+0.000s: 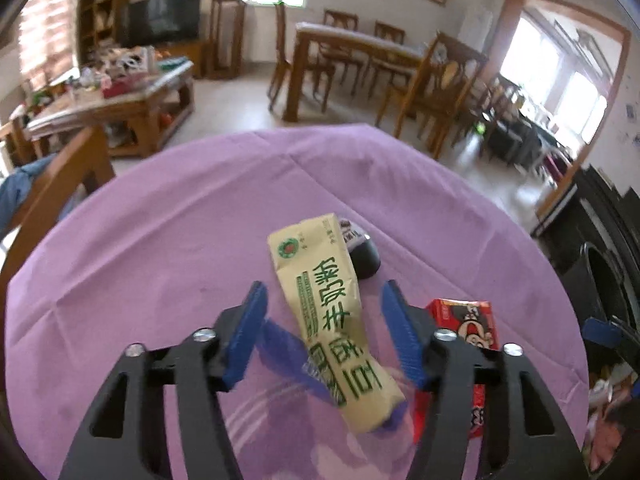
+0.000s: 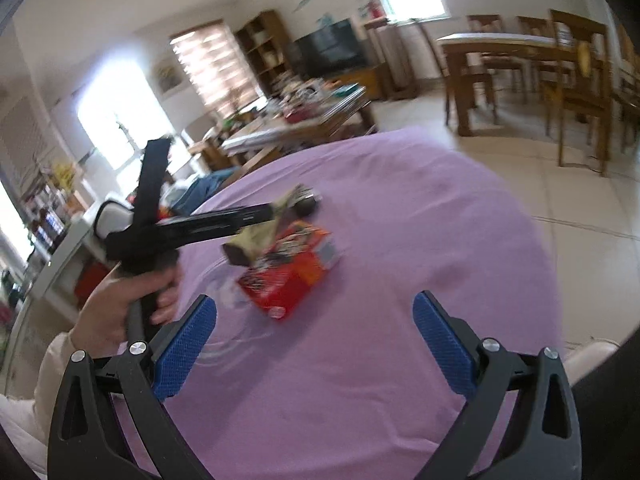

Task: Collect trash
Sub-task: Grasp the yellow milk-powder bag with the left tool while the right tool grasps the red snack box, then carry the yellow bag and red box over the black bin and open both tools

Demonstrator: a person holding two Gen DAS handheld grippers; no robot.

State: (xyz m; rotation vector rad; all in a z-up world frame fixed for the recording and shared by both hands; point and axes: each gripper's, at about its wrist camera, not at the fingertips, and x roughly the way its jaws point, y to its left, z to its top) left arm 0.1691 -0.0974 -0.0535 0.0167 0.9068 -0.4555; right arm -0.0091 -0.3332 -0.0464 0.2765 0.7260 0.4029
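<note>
A crumpled yellow carton with green print (image 1: pixel 332 316) lies on the purple tablecloth (image 1: pixel 180 240), between the open blue fingers of my left gripper (image 1: pixel 324 300), which does not touch it. A red snack box (image 1: pixel 464 328) lies just right of it, and a dark wrapper (image 1: pixel 362 256) lies behind. In the right wrist view the left gripper (image 2: pixel 276 210) reaches over the yellow carton (image 2: pixel 260 240) and the red box (image 2: pixel 288 276). My right gripper (image 2: pixel 314 320) is open and empty, nearer than the box.
A black bin (image 1: pixel 600 280) stands off the table's right edge. A wooden chair back (image 1: pixel 60 184) stands at the left edge. A coffee table (image 1: pixel 120 96), a dining table and chairs (image 1: pixel 360 52) stand farther back on the tiled floor.
</note>
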